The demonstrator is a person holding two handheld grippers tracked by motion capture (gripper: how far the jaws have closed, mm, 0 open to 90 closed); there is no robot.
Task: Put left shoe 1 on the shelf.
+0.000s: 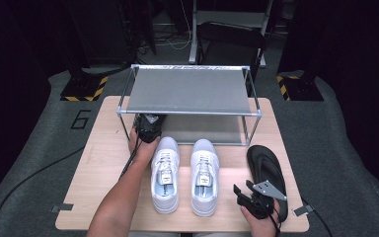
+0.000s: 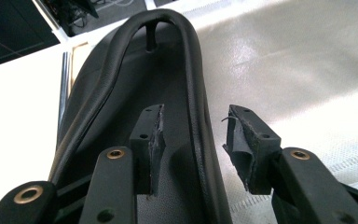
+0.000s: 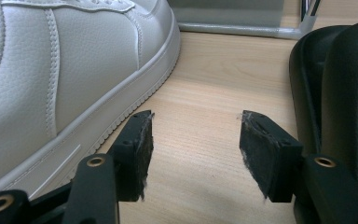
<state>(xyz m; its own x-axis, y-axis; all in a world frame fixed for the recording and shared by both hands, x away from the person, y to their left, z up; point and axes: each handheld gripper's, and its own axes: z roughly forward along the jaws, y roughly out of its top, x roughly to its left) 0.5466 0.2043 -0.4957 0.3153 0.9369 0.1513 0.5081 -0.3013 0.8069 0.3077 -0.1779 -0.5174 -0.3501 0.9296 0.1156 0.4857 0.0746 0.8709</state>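
Right gripper (image 1: 241, 193), jaws apart at 5 o'clock, waits; we centre the open left gripper (image 2: 193, 140) over the flip-flop strap (image 2: 196, 107) before closing.

Bare tabletop (image 1: 89, 163) lies open left of the white shoes (image 1: 185, 175). A narrow strip between right shoe and black sandal (image 1: 269, 173) stays passable. The rack (image 1: 190, 91) blocks the far side.

A light wooden table (image 1: 103, 163) stands on a grey carpet floor (image 1: 34, 148). A dark number six (image 1: 81, 119) is marked on the floor to the table's left. Beyond the far corners, two black stand bases with yellow-and-black striped edges (image 1: 83, 89) (image 1: 298, 86) rest on the floor. Farther back, a pale metal frame (image 1: 227, 19) and loose cables (image 1: 175, 42) sit in a dark, dimly lit room.
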